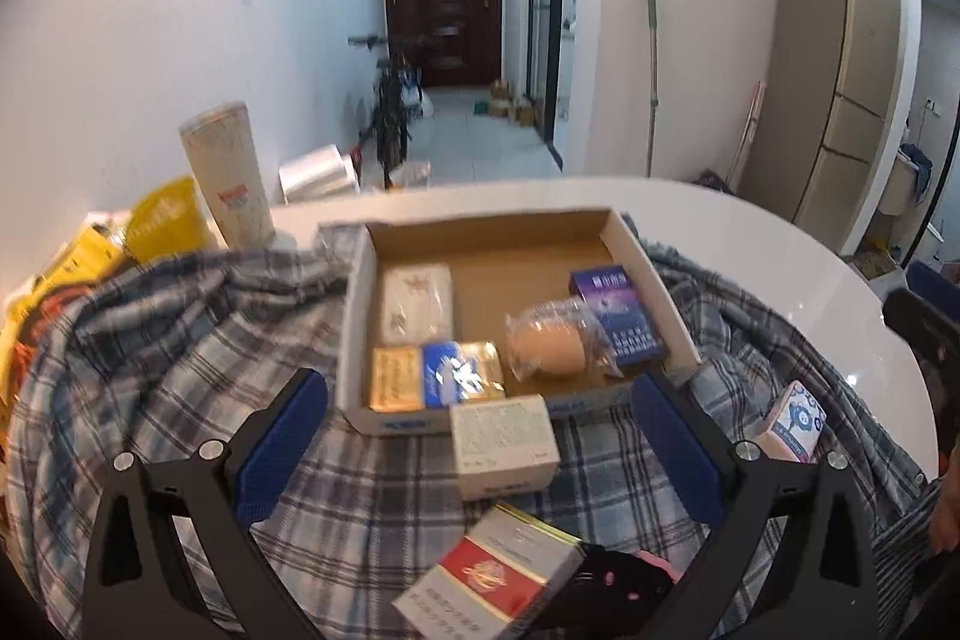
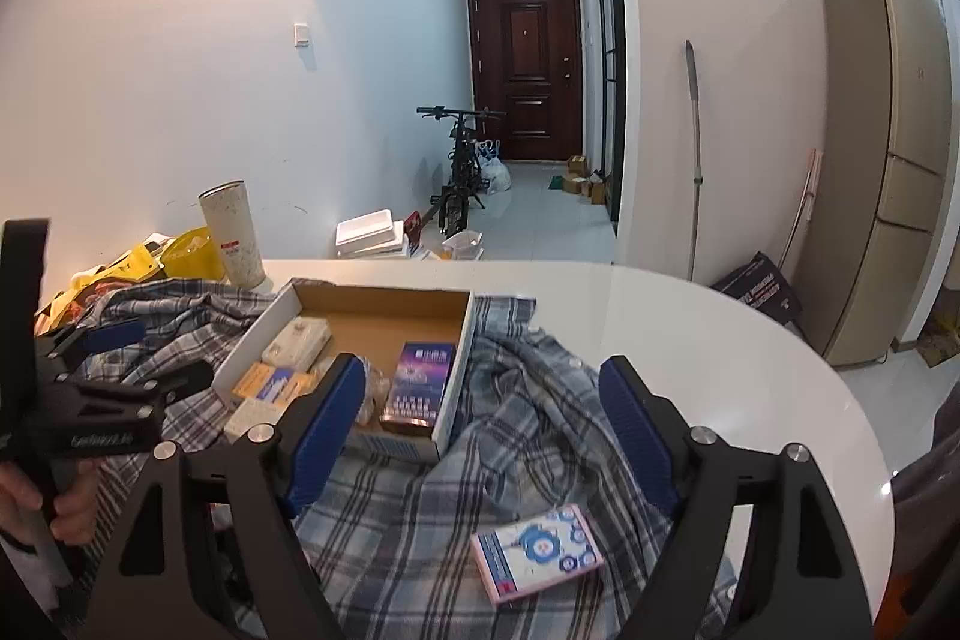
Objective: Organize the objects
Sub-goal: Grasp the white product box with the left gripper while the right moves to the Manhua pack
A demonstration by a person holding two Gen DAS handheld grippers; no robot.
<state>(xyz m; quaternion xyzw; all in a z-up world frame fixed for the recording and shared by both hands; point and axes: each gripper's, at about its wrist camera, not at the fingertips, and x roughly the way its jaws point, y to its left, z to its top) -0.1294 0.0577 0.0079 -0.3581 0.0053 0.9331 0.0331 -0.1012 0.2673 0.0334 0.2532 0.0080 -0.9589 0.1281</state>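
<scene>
A shallow cardboard tray [image 1: 651,274] sits on a plaid cloth [image 1: 180,340] spread over a white round table [image 1: 780,256]. Inside the tray: a white pack [image 1: 417,301] at the far left, a gold pack [image 1: 396,379] and a blue-and-gold pack [image 1: 465,373] side by side at the near wall, a plastic-wrapped tan item [image 1: 549,340] in the middle, and a purple box [image 1: 618,316] on the right. Outside the tray on the cloth: a white box [image 1: 504,445] touching its near wall, a red-and-white pack [image 1: 498,574] nearer the camera, and a pink-and-blue box [image 2: 537,550] to the right. Left gripper [image 1: 480,442]: jaws spread wide, pads clear of the white box that lies between them. Right gripper [image 2: 483,430]: jaws spread, nothing gripped, above the cloth; the pink-and-blue box lies below and nearer. A tall speckled tumbler [image 1: 228,178] stands upright beyond the cloth at the left.
</scene>
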